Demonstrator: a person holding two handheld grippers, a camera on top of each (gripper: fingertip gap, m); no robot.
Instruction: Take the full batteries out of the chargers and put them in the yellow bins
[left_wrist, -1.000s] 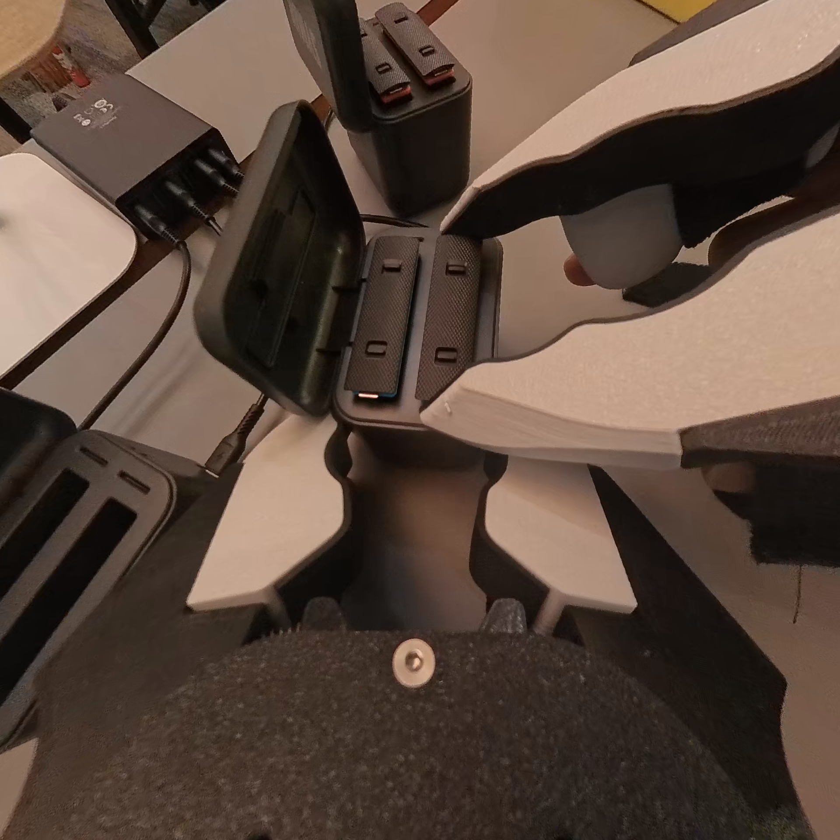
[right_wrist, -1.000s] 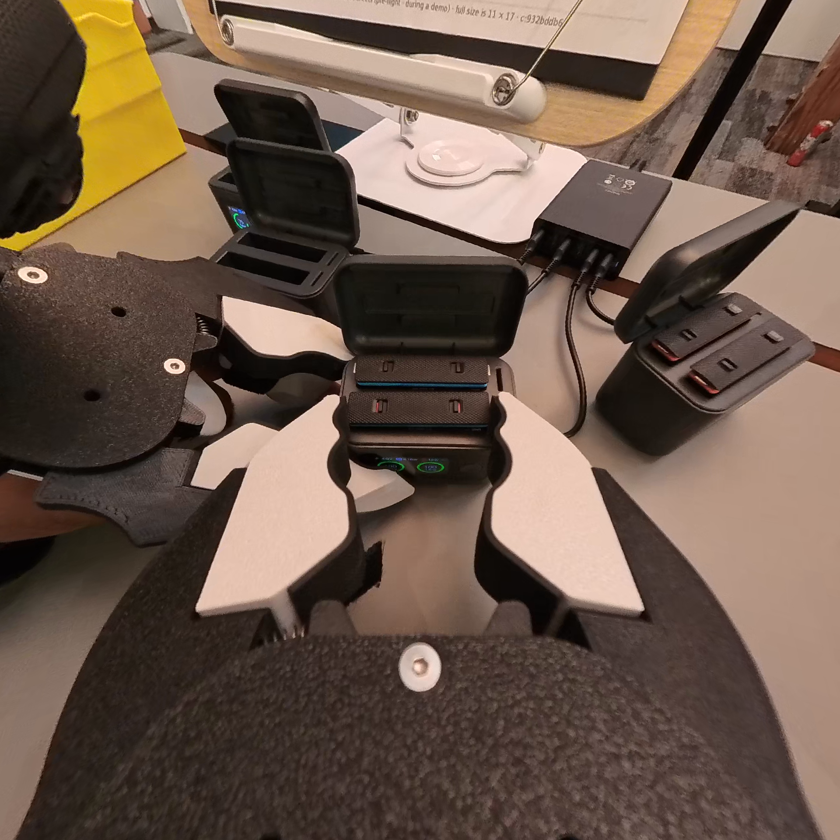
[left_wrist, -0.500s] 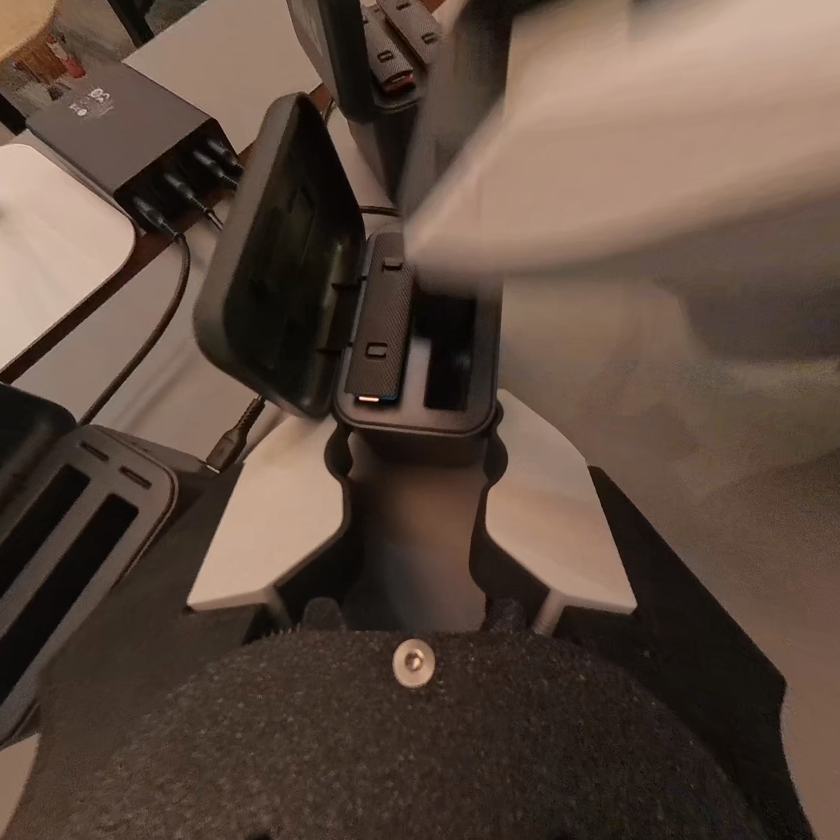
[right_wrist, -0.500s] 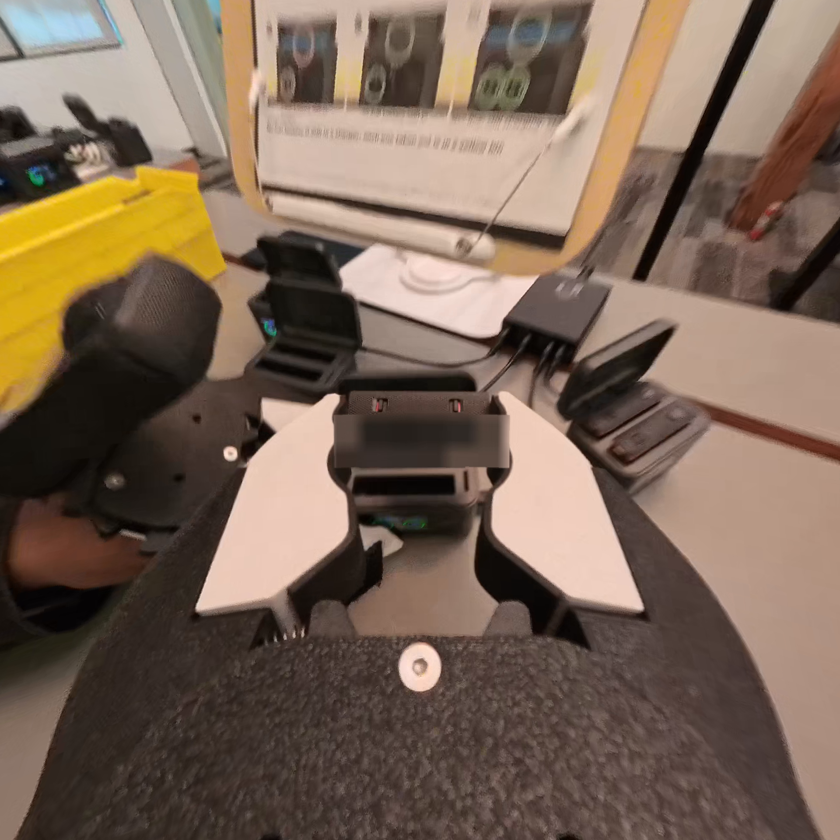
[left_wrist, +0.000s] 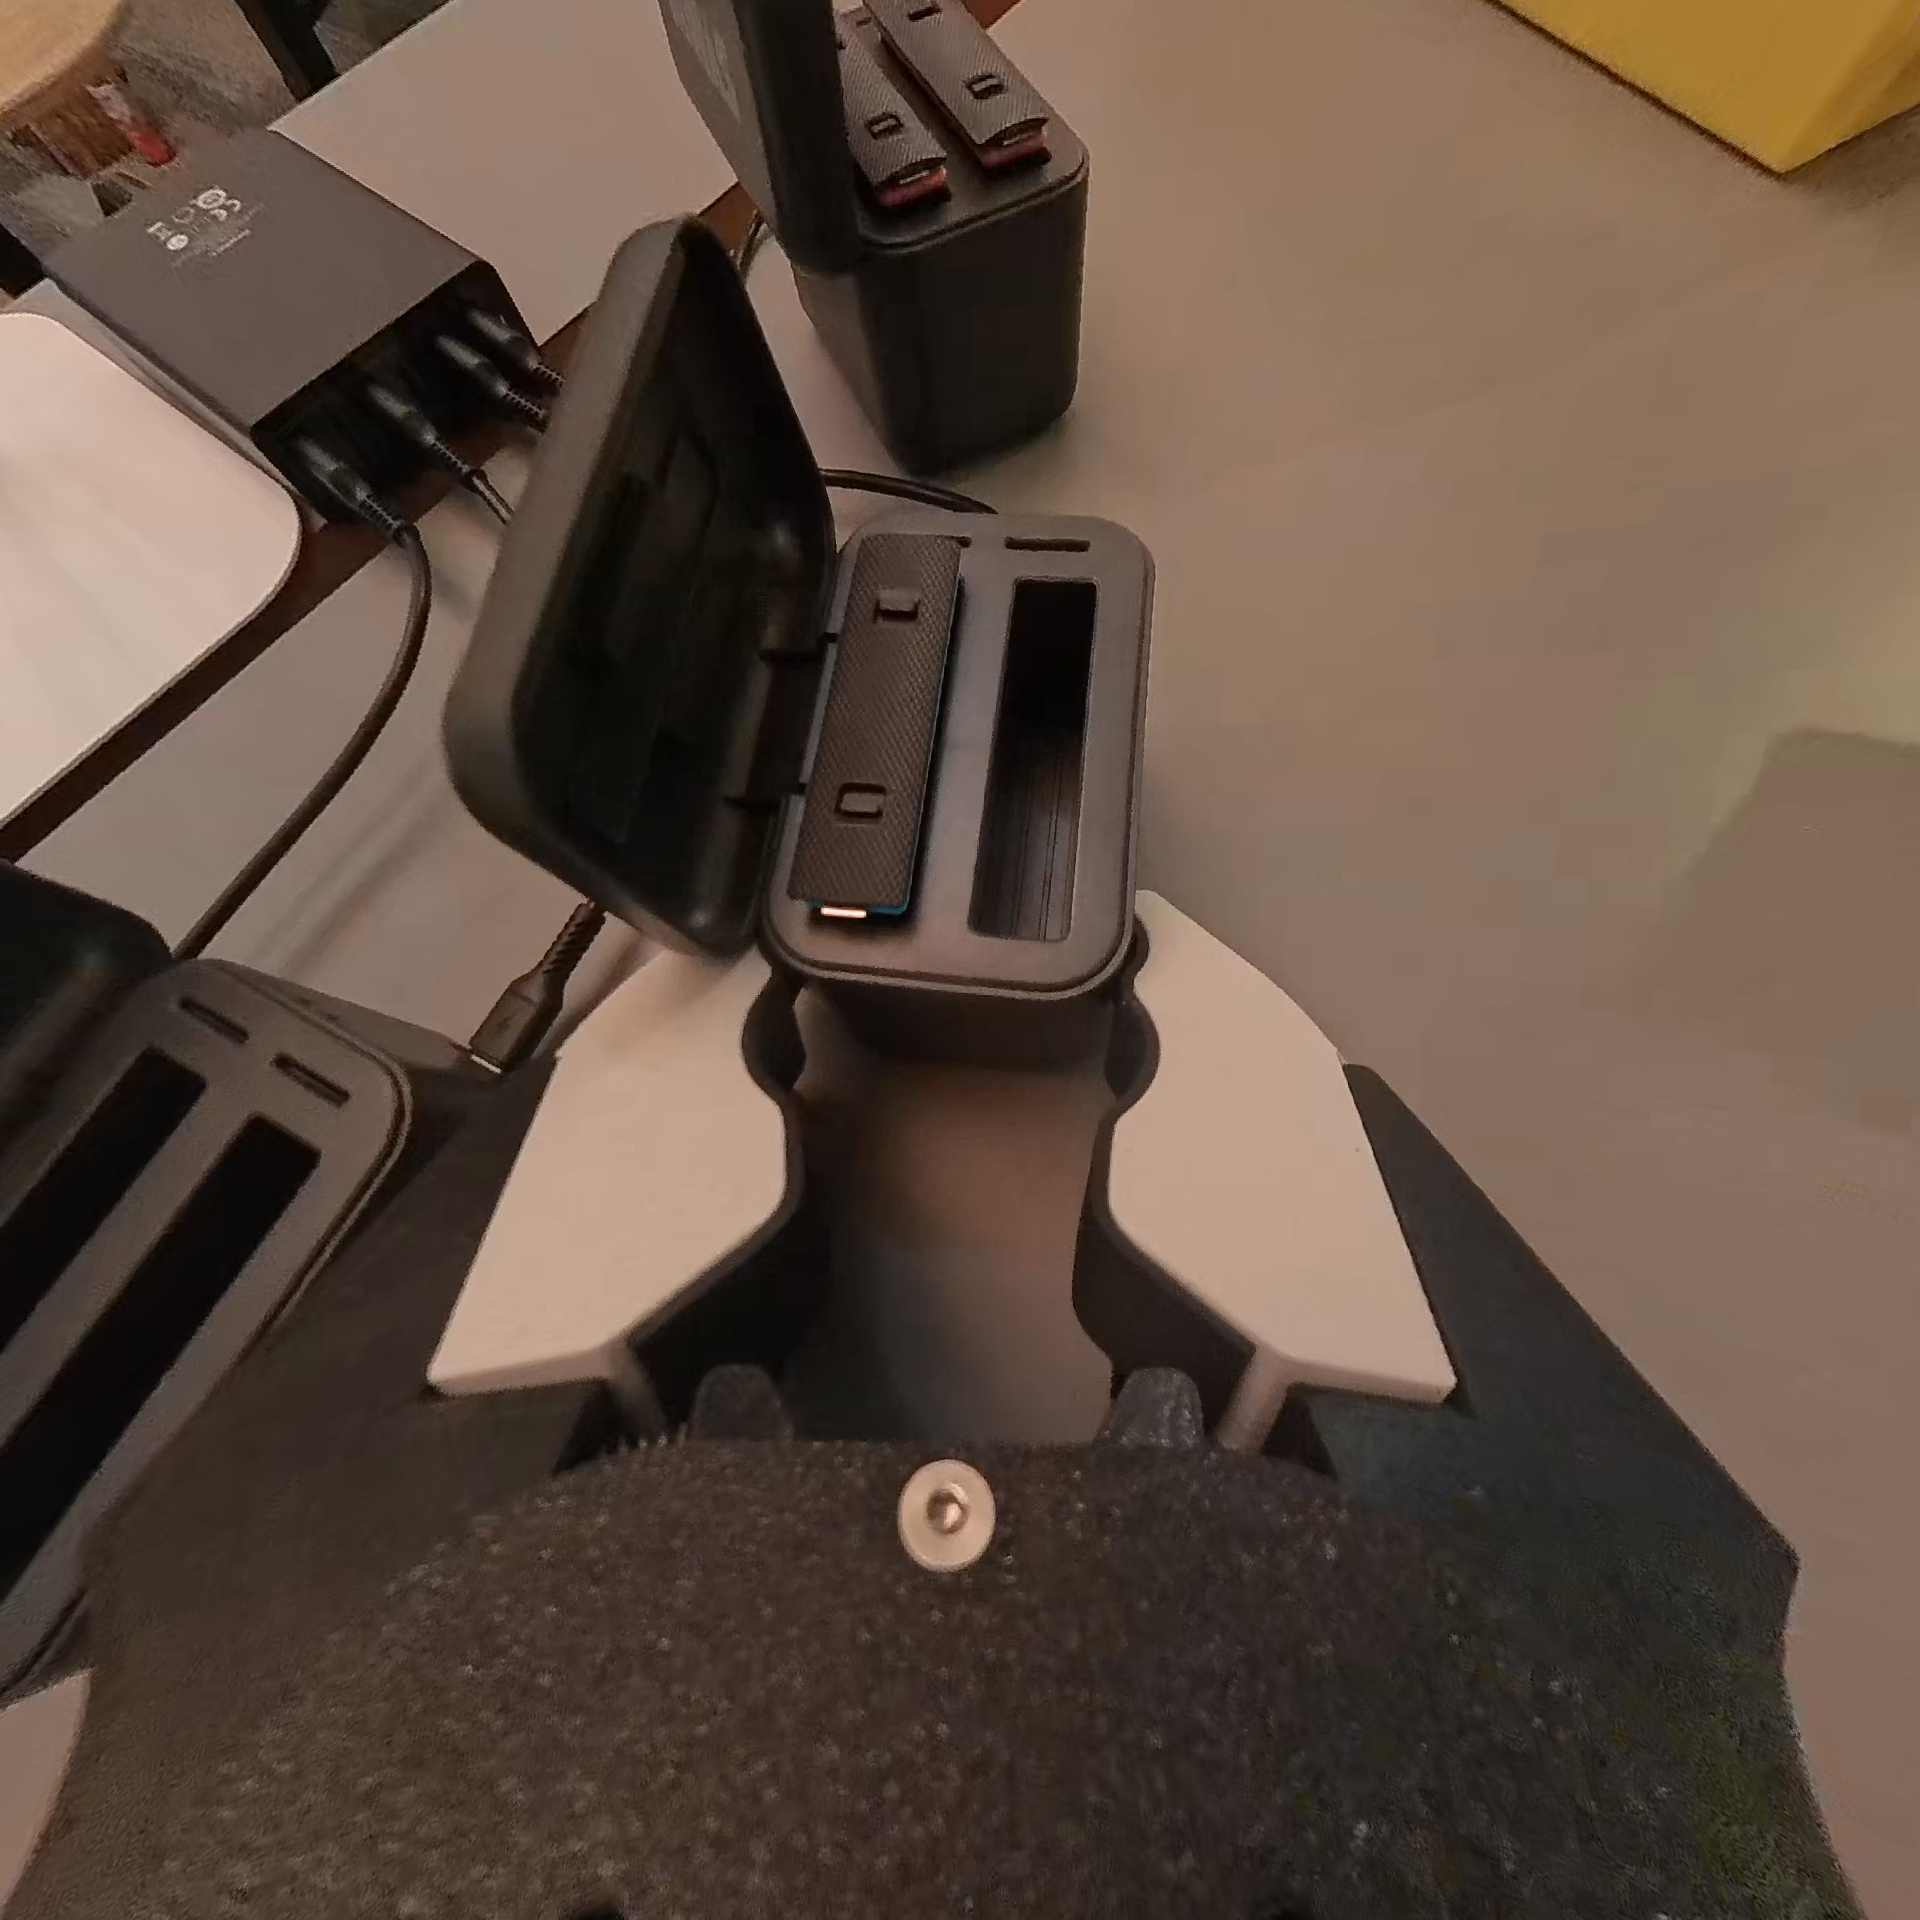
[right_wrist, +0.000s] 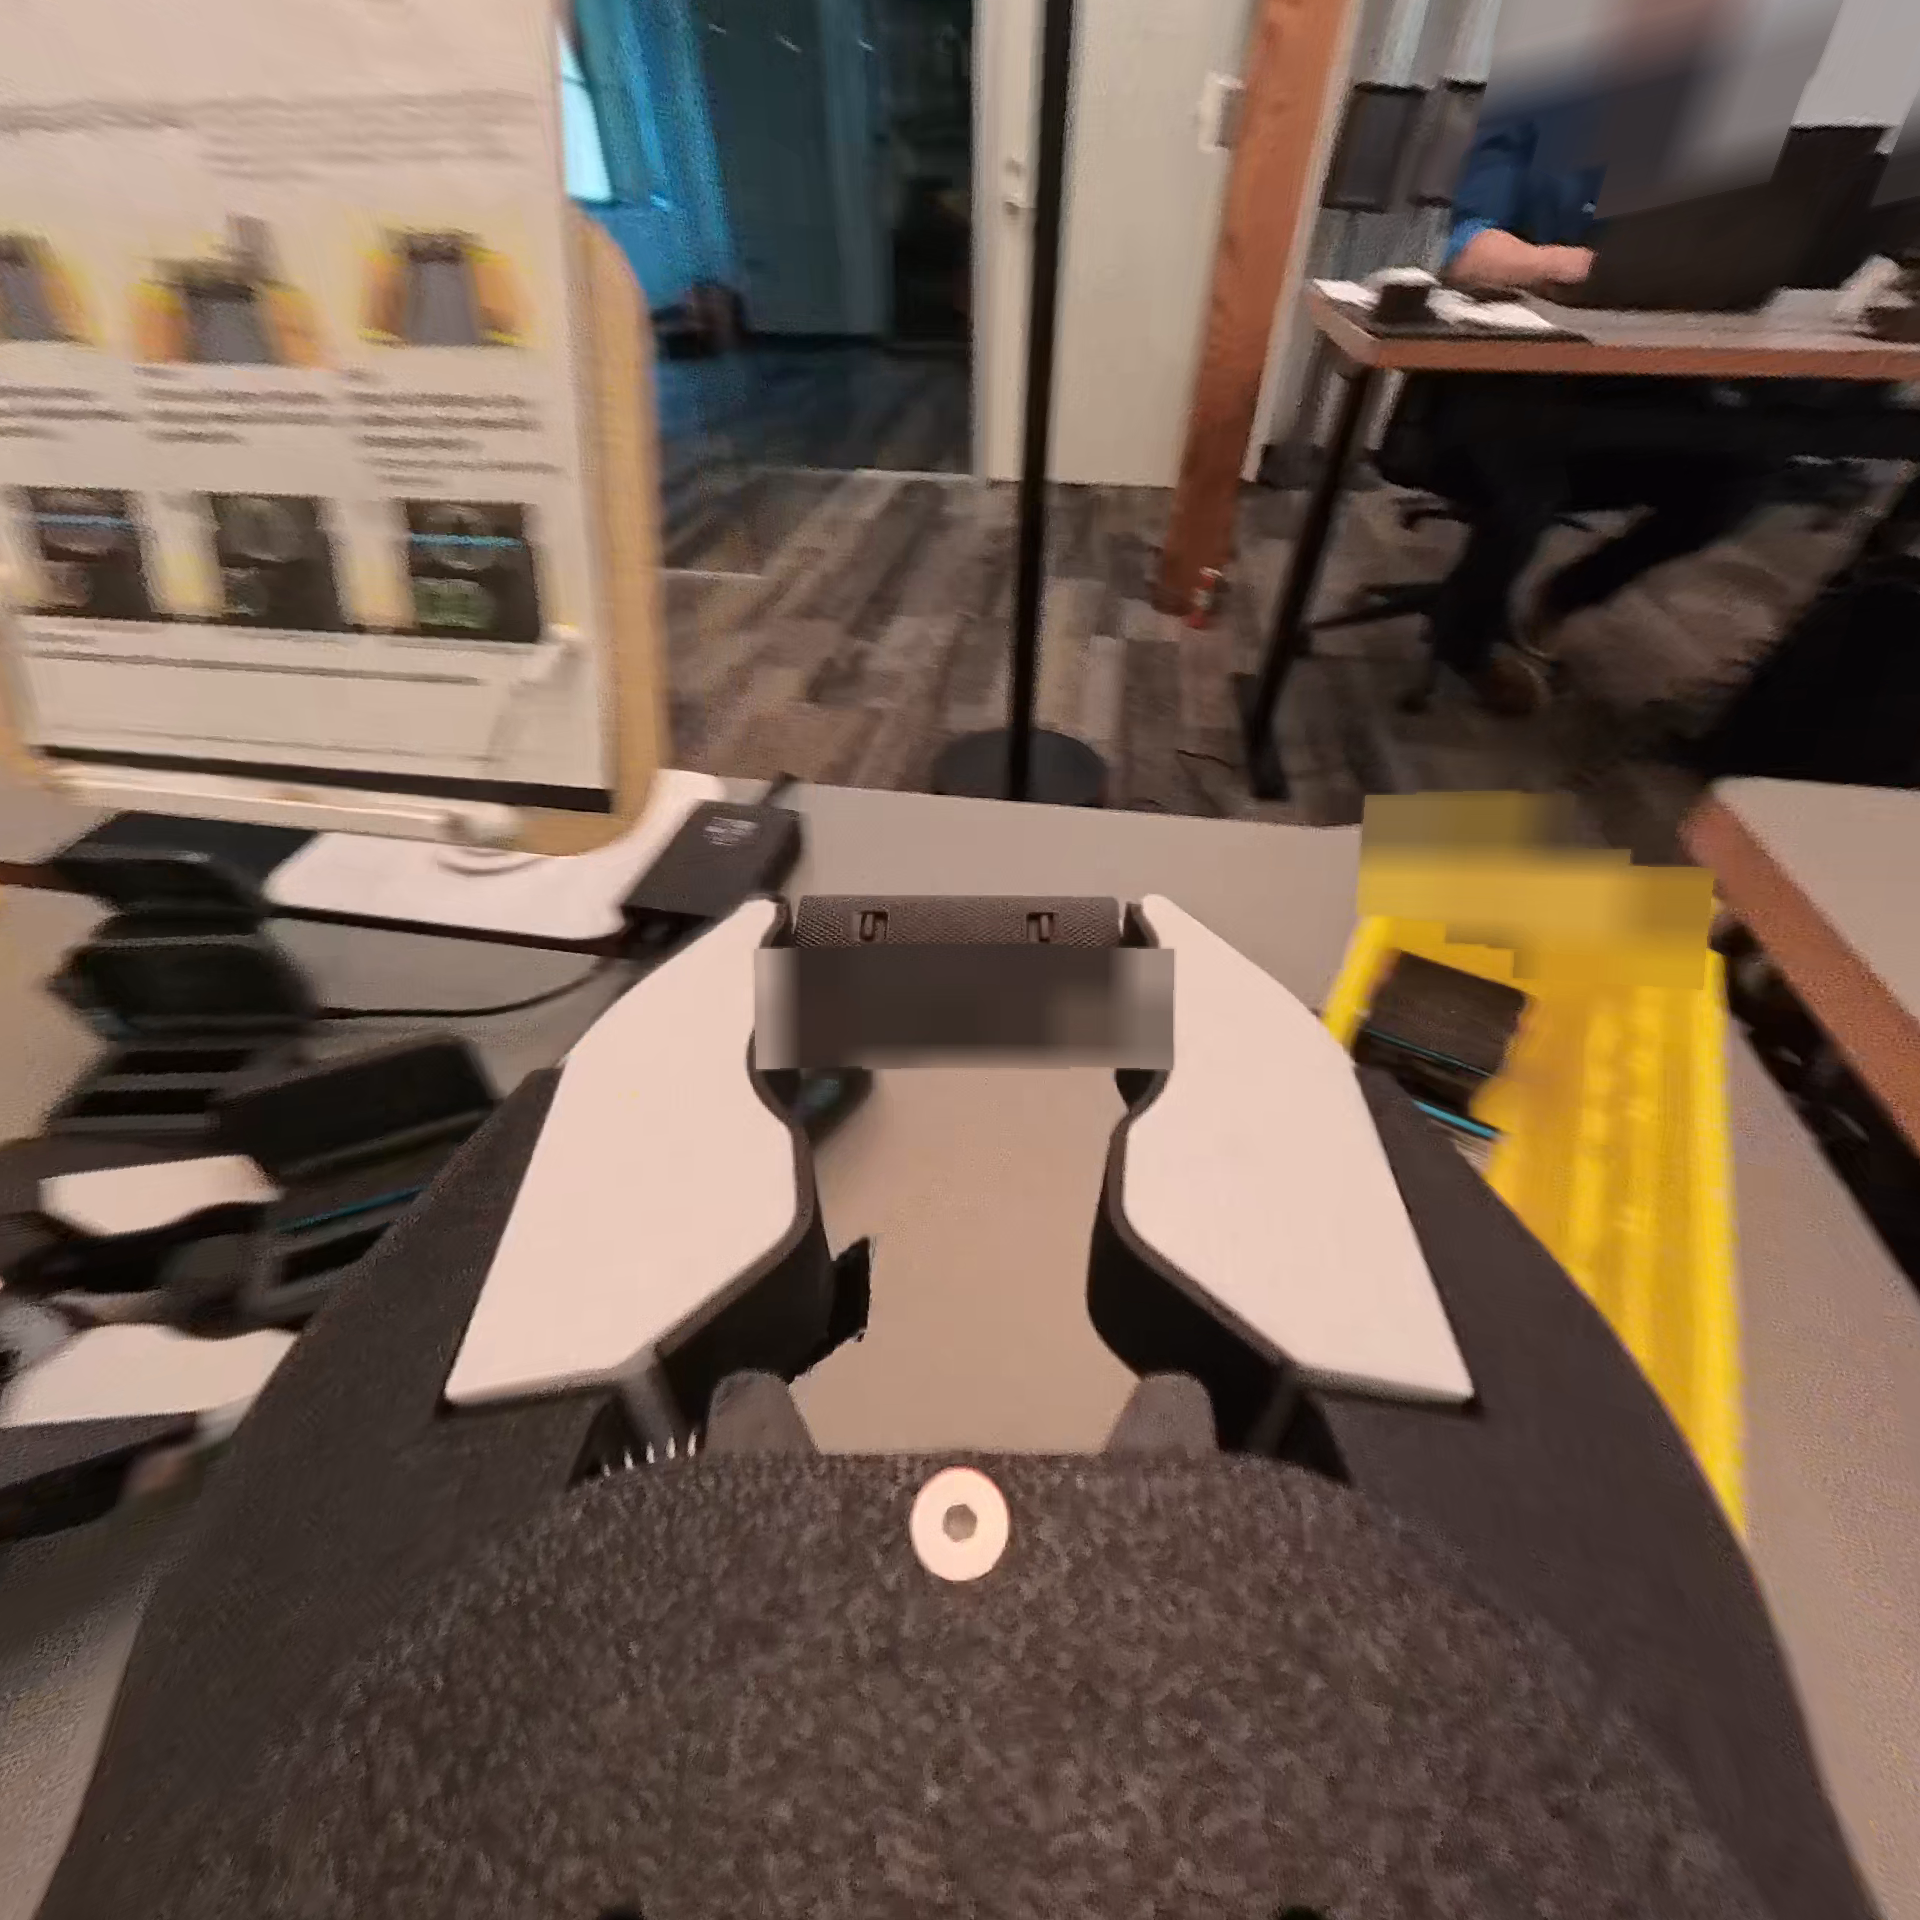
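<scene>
My left gripper (left_wrist: 951, 987) is shut on the body of an open black charger (left_wrist: 1130, 727) and holds it on the table. One black battery (left_wrist: 873, 727) sits in its left slot; the right slot (left_wrist: 1034, 758) is empty. My right gripper (right_wrist: 961, 935) is shut on a black battery (right_wrist: 956, 922), held by its ends in the air above the table. A yellow bin (right_wrist: 1621, 1143) lies to its right with several batteries (right_wrist: 1439, 1023) in it. The left gripper (right_wrist: 156, 1288) and charger show blurred at the left of the right wrist view.
A second charger (left_wrist: 977, 312) with two red-tipped batteries stands behind. An empty open charger (left_wrist: 187, 1143) is at the left. A black power hub (left_wrist: 281, 270) with cables sits at the far left. A yellow bin corner (left_wrist: 1766, 83) shows at the top right. A signboard (right_wrist: 291, 416) stands behind the table. Some 30 centimeters of space lies between my two pairs of fingers.
My right gripper pulled the battery out of the charger's right slot, lifted it and swung right towards the yellow bin. My left gripper stays clamped on the charger.
</scene>
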